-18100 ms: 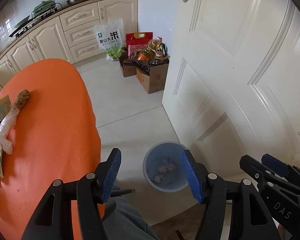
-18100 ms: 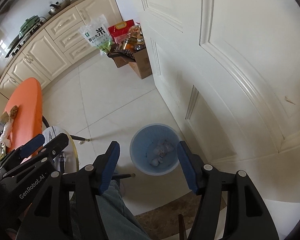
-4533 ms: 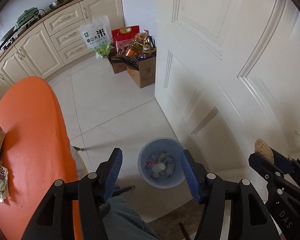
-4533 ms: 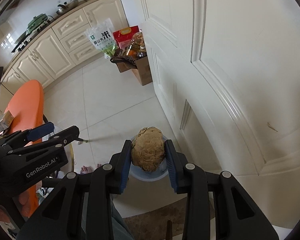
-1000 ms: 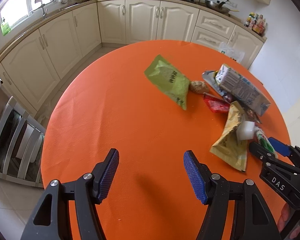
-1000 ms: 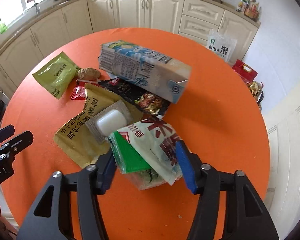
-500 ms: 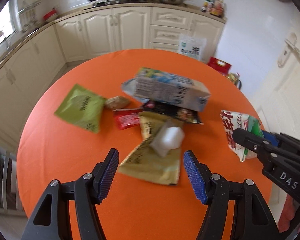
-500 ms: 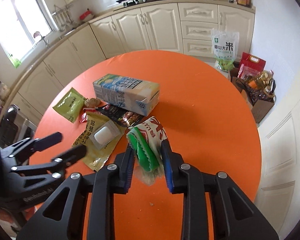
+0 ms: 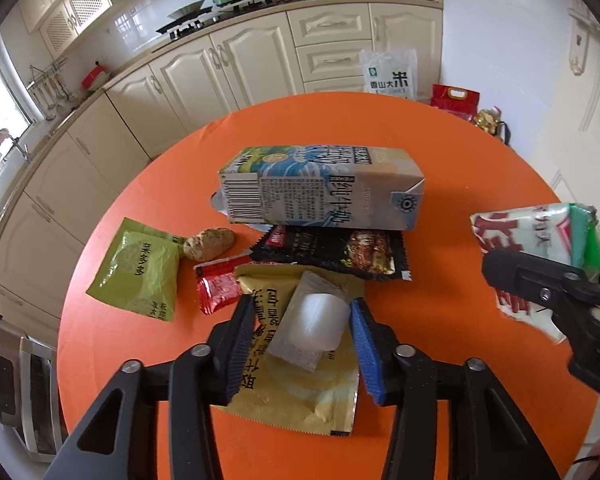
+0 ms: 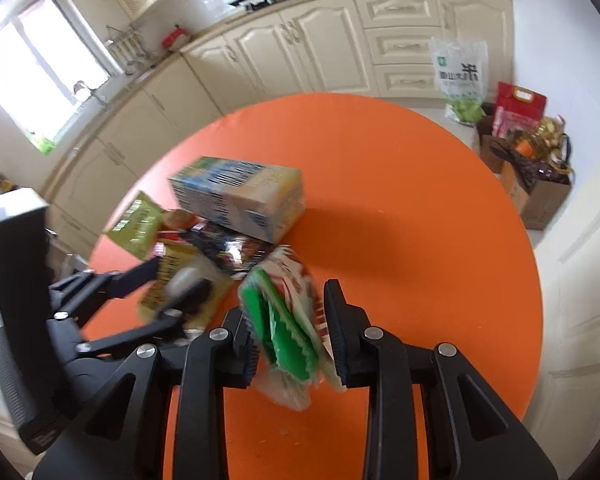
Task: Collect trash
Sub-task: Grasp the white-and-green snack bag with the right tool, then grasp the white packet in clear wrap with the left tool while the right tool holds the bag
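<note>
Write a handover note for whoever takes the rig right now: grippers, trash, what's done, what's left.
Right gripper: shut on the red-and-green packet, lifted off the table.
Left gripper: jaws have just been closing around the white blister pack on the yellow pouch; not clearly gripping yet.
Left on the table: carton, black wrapper, red wrapper, green pouch, brown lump.
Bin not in view.

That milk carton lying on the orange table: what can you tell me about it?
The milk carton is a long cardboard box printed with blue waves, dark lettering and a barcode. It lies on its side near the middle of the orange table, one edge resting on a black snack wrapper. It looks whole and undented; neither gripper touches it.
</note>
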Tool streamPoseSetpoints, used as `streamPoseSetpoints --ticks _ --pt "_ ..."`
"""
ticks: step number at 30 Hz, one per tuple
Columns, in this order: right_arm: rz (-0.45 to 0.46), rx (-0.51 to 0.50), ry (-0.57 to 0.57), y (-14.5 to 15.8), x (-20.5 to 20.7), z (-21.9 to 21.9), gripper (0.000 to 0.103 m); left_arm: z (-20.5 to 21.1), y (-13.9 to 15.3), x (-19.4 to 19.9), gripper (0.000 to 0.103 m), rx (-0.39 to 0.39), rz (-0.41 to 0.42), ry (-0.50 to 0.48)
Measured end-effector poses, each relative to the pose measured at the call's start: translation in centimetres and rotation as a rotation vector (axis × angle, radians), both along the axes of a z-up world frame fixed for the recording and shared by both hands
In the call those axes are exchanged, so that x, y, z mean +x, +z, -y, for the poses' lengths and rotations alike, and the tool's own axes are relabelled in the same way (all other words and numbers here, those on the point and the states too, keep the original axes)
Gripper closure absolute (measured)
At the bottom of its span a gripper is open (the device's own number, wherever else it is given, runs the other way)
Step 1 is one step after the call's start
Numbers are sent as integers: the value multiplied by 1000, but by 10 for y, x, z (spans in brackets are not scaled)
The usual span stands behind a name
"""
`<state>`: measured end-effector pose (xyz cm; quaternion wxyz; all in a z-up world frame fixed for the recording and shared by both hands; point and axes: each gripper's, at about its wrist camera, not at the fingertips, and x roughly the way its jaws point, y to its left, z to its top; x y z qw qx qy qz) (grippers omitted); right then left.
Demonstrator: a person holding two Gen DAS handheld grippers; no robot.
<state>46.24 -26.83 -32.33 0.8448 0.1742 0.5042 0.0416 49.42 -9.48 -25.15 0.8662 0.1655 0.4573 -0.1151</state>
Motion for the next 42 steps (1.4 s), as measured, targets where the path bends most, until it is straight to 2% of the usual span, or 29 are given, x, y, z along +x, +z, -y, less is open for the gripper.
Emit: streamPoseSetpoints --ticks 4,13,17,21,24,29,33,36,39,42 --pt "-64 47 -29 -22 6 9 74 -2 -5 0 68 -4 11 -7" --pt "-46 24 -35 -18 0 6 77 2 1 -20 74 -14 46 -23" --pt "-22 20 -40 -7 -8 6 77 2 10 -34 78 -33 61 -27" --pt "5 3 -47 8 -19 6 78 0 16 -42 88 -53 70 -30" --pt "15 -6 -52 18 -27 6 78 -2 22 -51 89 -40 99 -21" --pt "29 -22 -54 31 -40 3 78 -6 29 -62 89 -55 103 -18" --pt "23 -27 -46 34 -44 0 78 -14 29 -69 88 -67 88 -6" --pt "16 -30 -36 33 -46 -3 77 -19 27 -65 86 -99 27 5" --pt "7 -20 -33 28 -45 -3 77 -15 19 -59 85 -74 2 23" --pt "-4 -12 -38 22 -44 -1 77 -15 17 -54 84 -99 -31 20"
